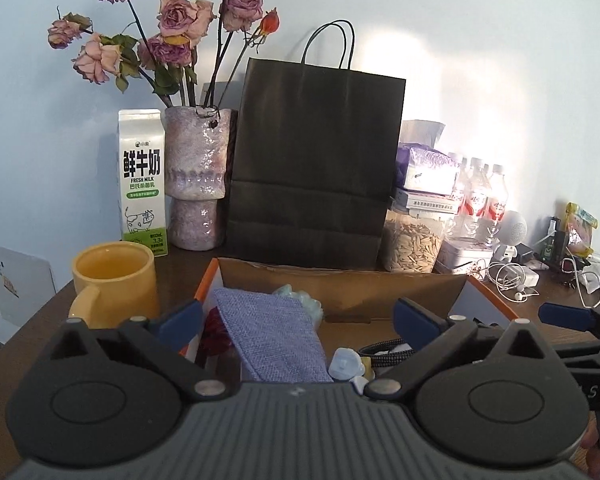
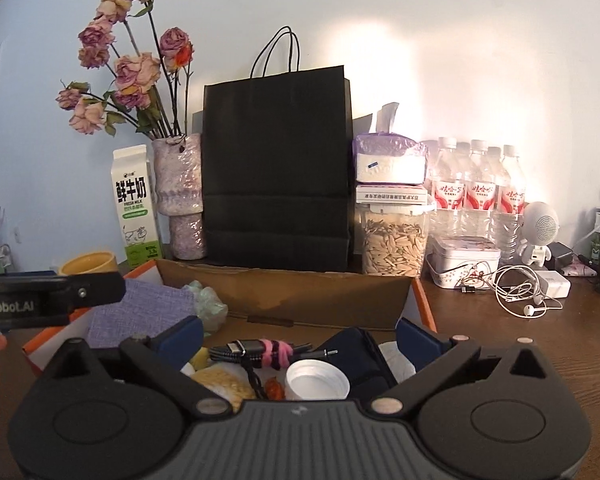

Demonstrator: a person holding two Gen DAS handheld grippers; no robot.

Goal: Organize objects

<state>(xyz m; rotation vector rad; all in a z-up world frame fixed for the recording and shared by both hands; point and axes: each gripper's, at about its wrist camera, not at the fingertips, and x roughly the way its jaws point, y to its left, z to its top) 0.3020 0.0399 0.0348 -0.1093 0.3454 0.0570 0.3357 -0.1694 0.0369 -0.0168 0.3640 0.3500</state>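
Yellow ceramic, a mug point(image 1: 114, 278), is sitting at the far left of the brown table point(image 2: 500, 332), with a milk carton point(image 1: 142, 182) and a vase of dried roses point(image 1: 196, 176) standing upright behind it. Beside the mug, an orange-edged cardboard box point(image 1: 340, 292) is lying open, its long axis running left to right and its flap leaning back towards a black paper bag point(image 1: 314, 160). A lilac fabric pouch point(image 1: 274, 340) is resting inside at the left end, its length angled towards the camera. The left gripper point(image 1: 298, 316) is hovering over it, tilted slightly downward, jaws spread wide and holding nothing. The right gripper point(image 2: 298, 338) is hanging likewise over a bundled cable point(image 2: 256, 350) and white cap point(image 2: 316, 380), jaws wide and empty.
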